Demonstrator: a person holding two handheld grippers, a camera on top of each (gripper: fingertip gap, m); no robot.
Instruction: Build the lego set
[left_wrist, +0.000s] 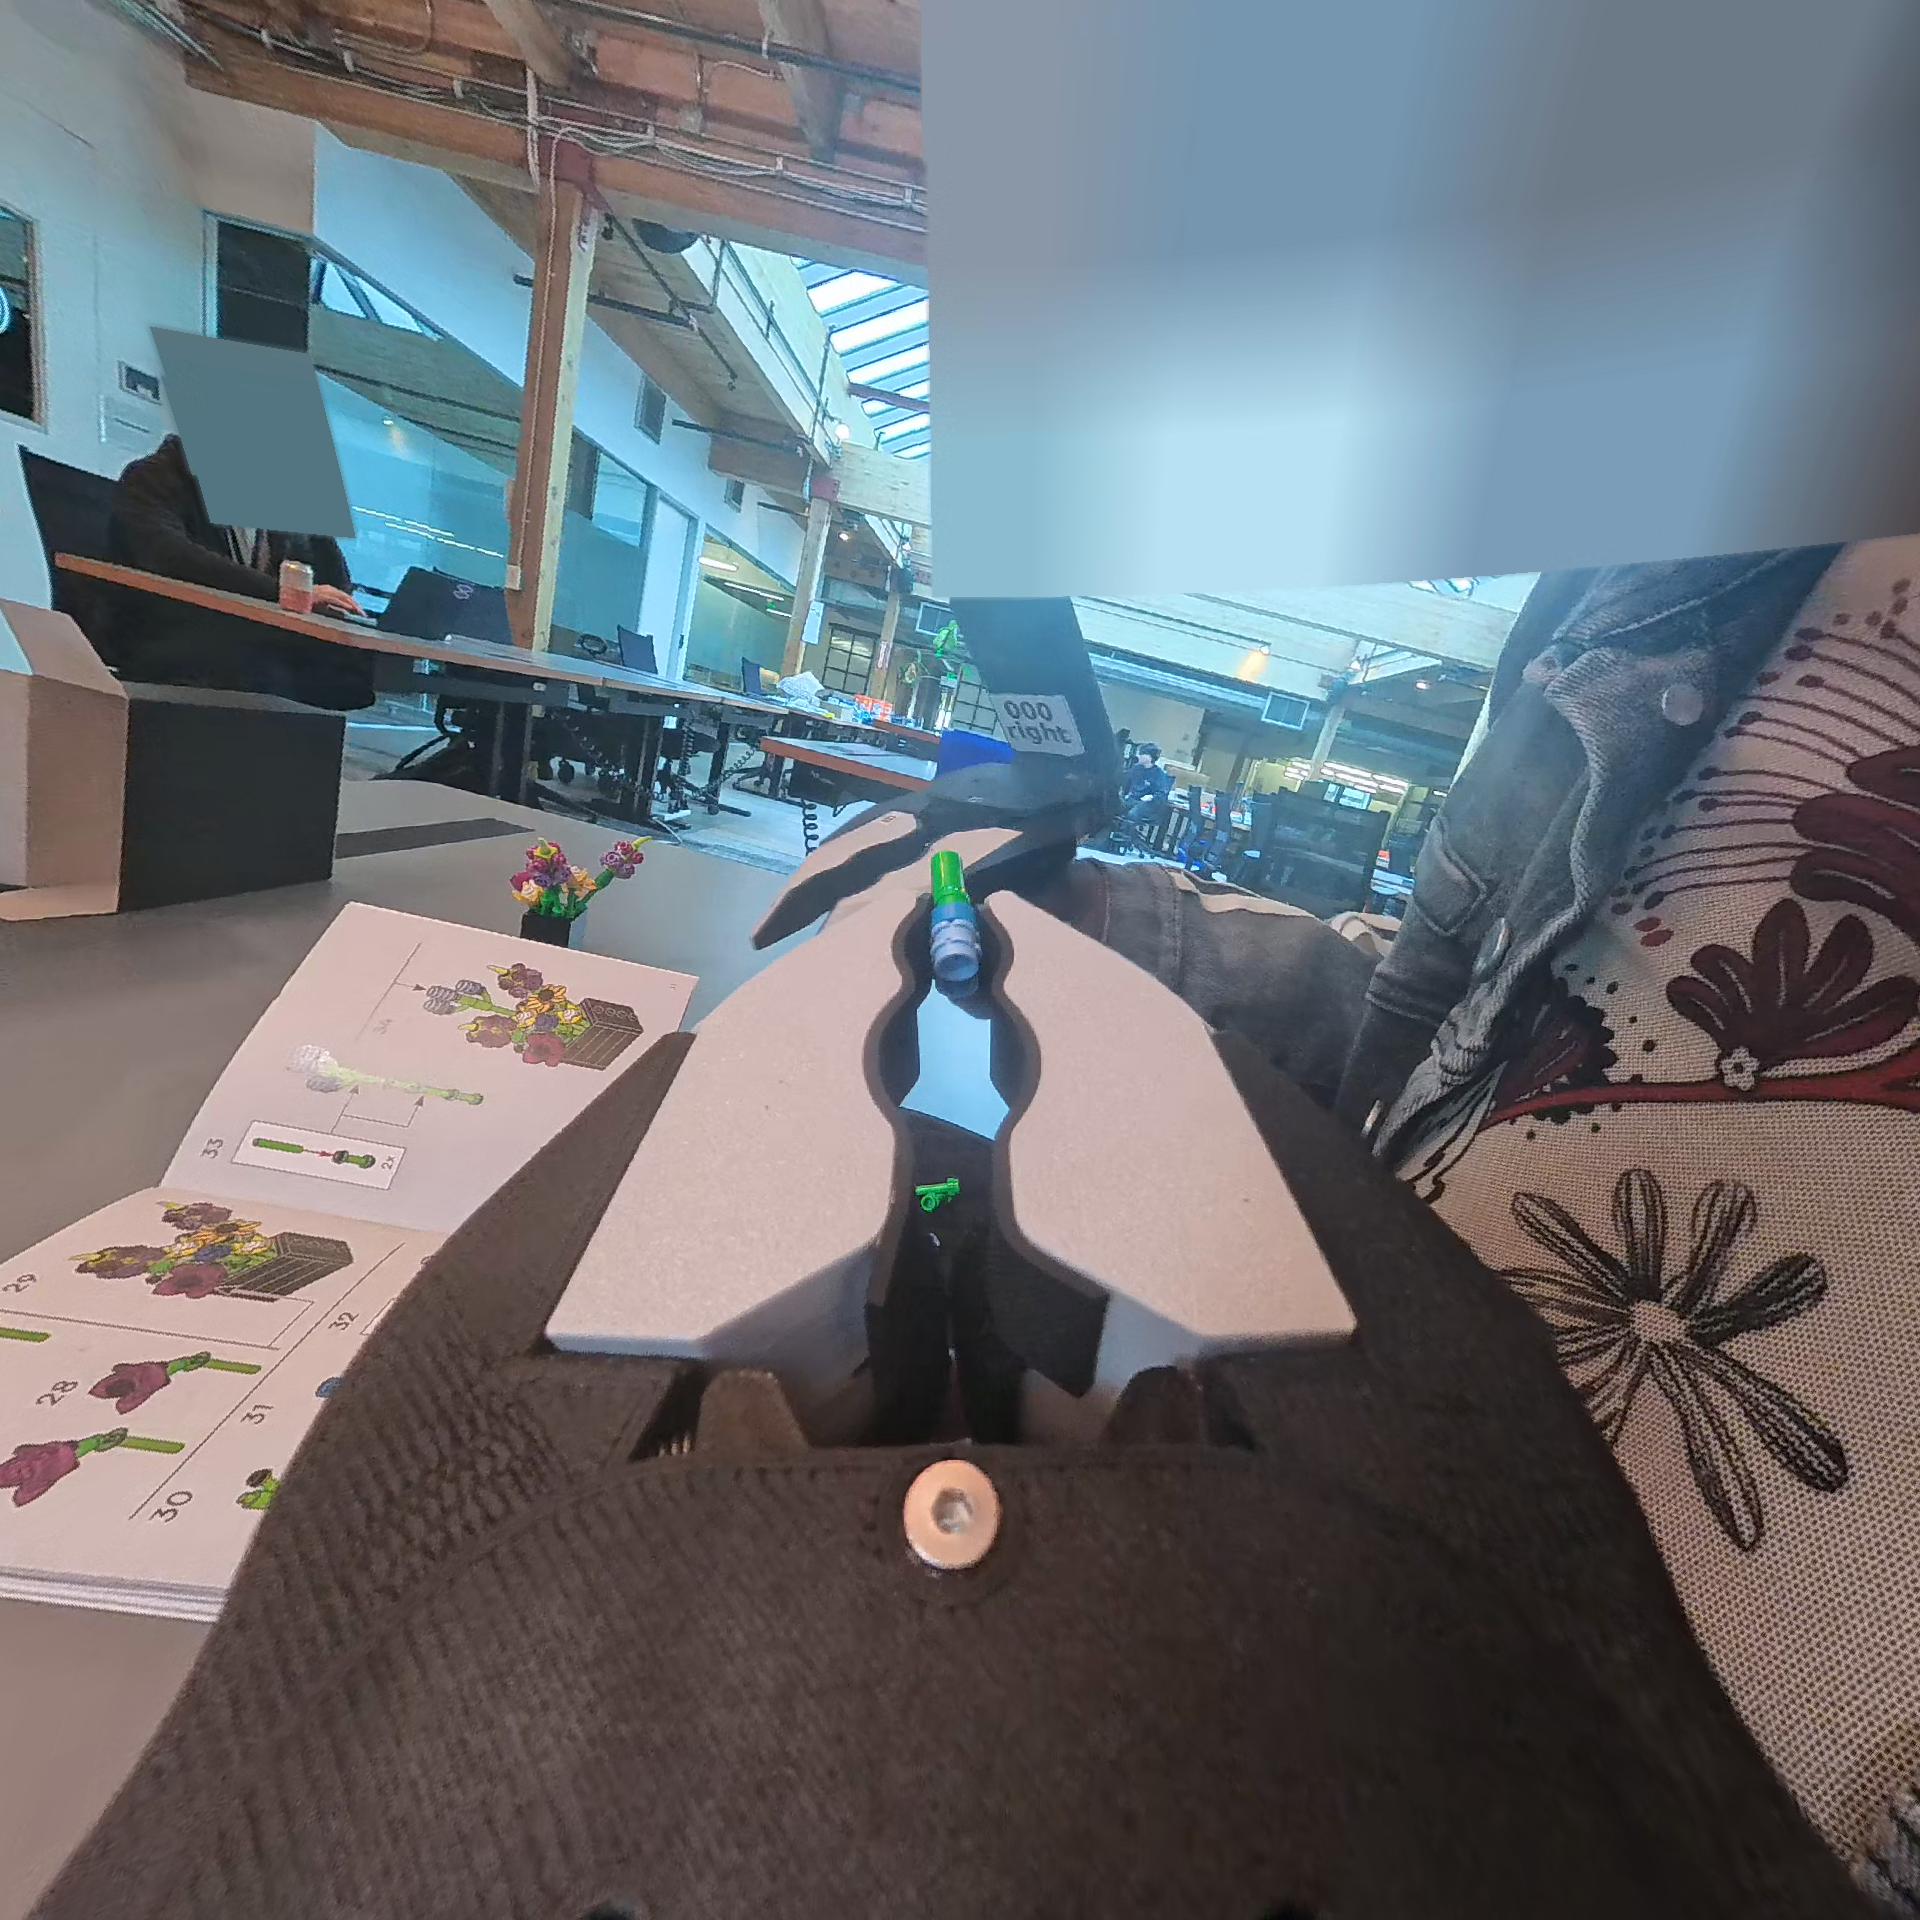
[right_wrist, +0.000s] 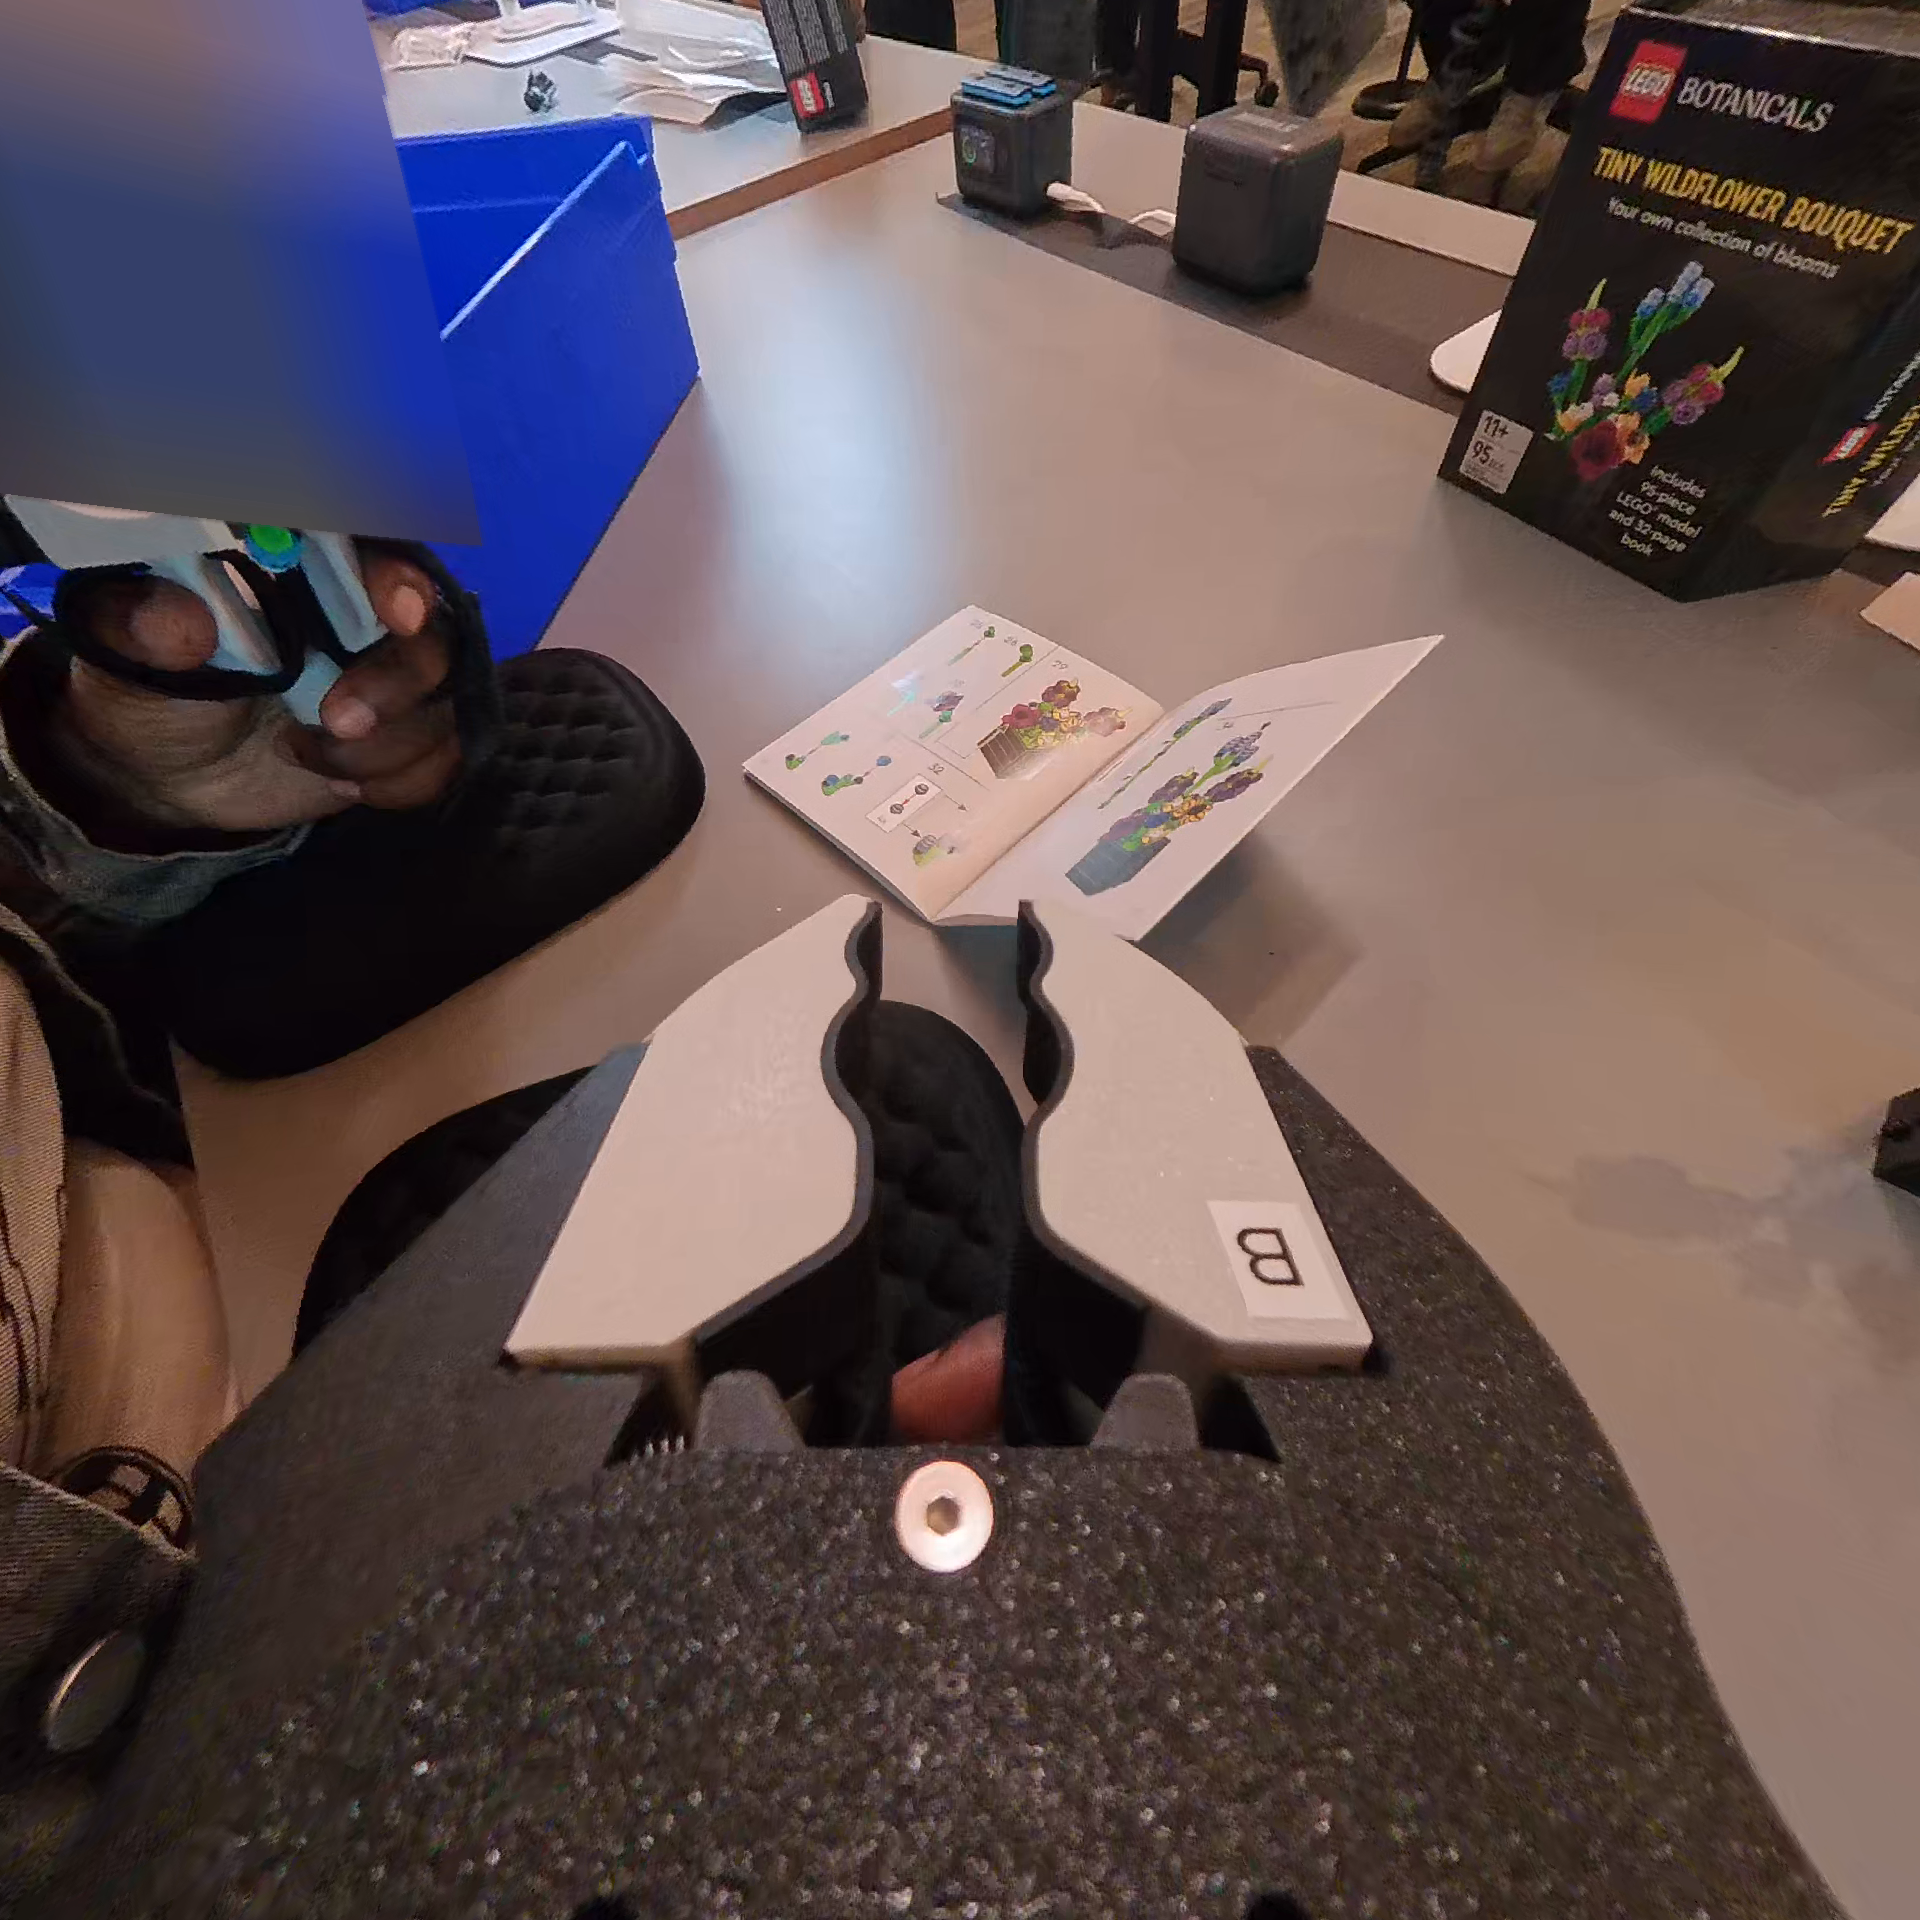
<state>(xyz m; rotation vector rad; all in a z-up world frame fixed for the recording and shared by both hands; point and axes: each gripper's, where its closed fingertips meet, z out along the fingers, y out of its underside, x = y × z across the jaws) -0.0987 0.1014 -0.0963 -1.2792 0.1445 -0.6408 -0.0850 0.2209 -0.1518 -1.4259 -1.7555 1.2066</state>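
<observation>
- Left gripper (left_wrist: 954, 940): jaws closed on a small lego stem piece (left_wrist: 951, 920), green at the far end, pale blue at the near end, held above the desk (right_wrist: 1039, 436).
- Right gripper (right_wrist: 948, 940): jaws parted, holding nothing, poised over a black quilted pad (right_wrist: 940, 1122).
- Instruction booklet (right_wrist: 1049, 774): open on the desk, ahead of the right gripper.
- Flower model (left_wrist: 566, 883): standing in its black base beyond the booklet.
- Set box (right_wrist: 1704, 312): upright at far right.

Lettered box (right_wrist: 1704, 312), booklet (right_wrist: 1039, 769), right tongs' (right_wrist: 948, 935) sticker (right_wrist: 1273, 1257)
</observation>
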